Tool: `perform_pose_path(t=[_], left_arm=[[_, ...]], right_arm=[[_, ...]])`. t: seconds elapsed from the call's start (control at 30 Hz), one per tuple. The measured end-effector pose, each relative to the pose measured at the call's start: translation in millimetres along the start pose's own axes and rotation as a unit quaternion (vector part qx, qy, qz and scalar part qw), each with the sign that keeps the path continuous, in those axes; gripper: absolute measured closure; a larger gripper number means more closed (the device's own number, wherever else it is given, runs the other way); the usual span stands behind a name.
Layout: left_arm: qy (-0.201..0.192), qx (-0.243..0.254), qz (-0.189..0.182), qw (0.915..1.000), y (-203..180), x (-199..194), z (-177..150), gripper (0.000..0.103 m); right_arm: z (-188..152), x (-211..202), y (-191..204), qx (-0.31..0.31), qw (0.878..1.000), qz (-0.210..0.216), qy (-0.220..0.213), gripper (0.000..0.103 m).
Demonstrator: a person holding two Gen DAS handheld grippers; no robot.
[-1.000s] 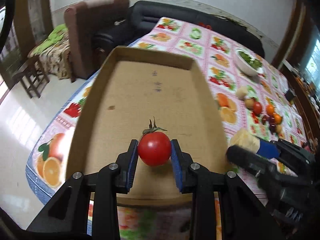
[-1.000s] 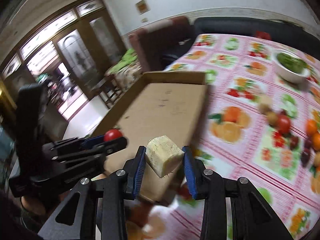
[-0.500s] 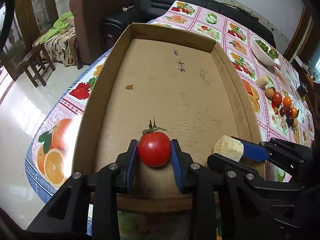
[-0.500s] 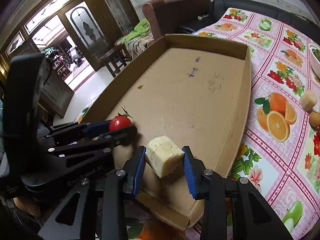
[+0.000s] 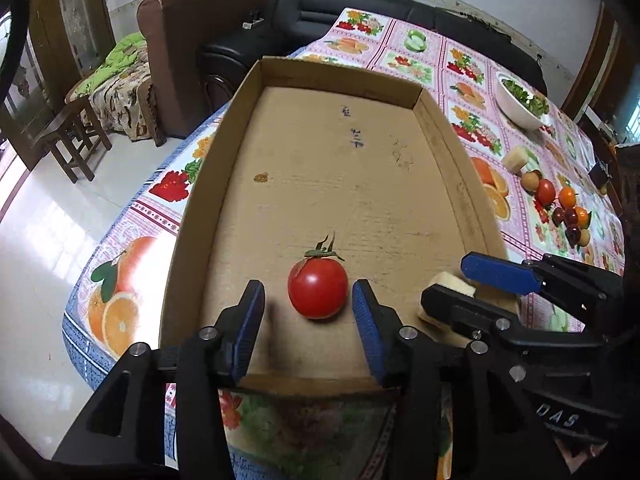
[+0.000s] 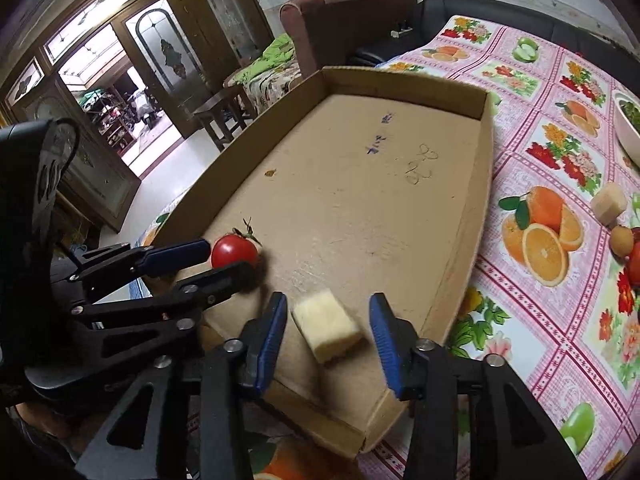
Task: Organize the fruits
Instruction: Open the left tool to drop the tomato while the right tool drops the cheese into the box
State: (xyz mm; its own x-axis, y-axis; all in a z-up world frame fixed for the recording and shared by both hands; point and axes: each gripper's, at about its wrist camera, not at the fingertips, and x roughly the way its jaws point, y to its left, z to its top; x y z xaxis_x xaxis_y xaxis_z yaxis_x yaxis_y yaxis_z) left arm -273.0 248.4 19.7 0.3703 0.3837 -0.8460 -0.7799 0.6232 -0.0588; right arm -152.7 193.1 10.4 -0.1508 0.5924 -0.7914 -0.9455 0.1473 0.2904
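Note:
A shallow cardboard box (image 5: 440,128) (image 6: 480,184) lies on the fruit-print tablecloth. A red tomato (image 5: 318,288) (image 6: 234,251) with a green stem rests on the box floor near its front edge. My left gripper (image 5: 308,294) (image 6: 224,258) straddles it with jaws opening, pads clear of it on both sides. A pale yellow fruit chunk (image 6: 326,326) (image 5: 444,294) lies on the box floor to the tomato's right. My right gripper (image 6: 326,322) (image 5: 456,284) has its jaws opening around the chunk, not pressing it.
Several loose fruits (image 5: 560,208) sit in a cluster on the table right of the box, with another pale chunk (image 6: 608,203) and a white bowl of greens (image 5: 520,104) farther back. A brown armchair (image 5: 192,40) and black sofa stand beyond the table's far-left edge.
Both grippers have opened. The tomato and the pale chunk have left the pads and now rest on the box floor. The right gripper came in over the box beside the left one.

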Motion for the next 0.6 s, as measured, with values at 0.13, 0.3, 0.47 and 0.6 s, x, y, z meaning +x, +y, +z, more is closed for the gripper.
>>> perform_pose_path(t=[0.13, 0.3, 0.47, 0.6], left_arm=[[-0.002, 0.003, 0.000, 1.0000, -5, -5, 0, 0.059], [-0.006, 0.005, -0.014, 0.9999, -20, -16, 0, 0.059], [-0.007, 0.032, -0.016, 0.9993, -49, -21, 0, 0.059], [-0.010, 0.047, -0.015, 0.9987, -68, -25, 1, 0.059]], right_arm=[[-2, -11, -3, 0.009, 1.000, 0.002, -0.014, 0.054], [-9, -38, -13, 0.030, 0.998, 0.018, -0.043, 0.054], [-22, -70, -30, 0.054, 0.996, 0.003, -0.067, 0.054], [-35, -92, -50, 0.079, 0.993, -0.017, -0.085, 0.054]])
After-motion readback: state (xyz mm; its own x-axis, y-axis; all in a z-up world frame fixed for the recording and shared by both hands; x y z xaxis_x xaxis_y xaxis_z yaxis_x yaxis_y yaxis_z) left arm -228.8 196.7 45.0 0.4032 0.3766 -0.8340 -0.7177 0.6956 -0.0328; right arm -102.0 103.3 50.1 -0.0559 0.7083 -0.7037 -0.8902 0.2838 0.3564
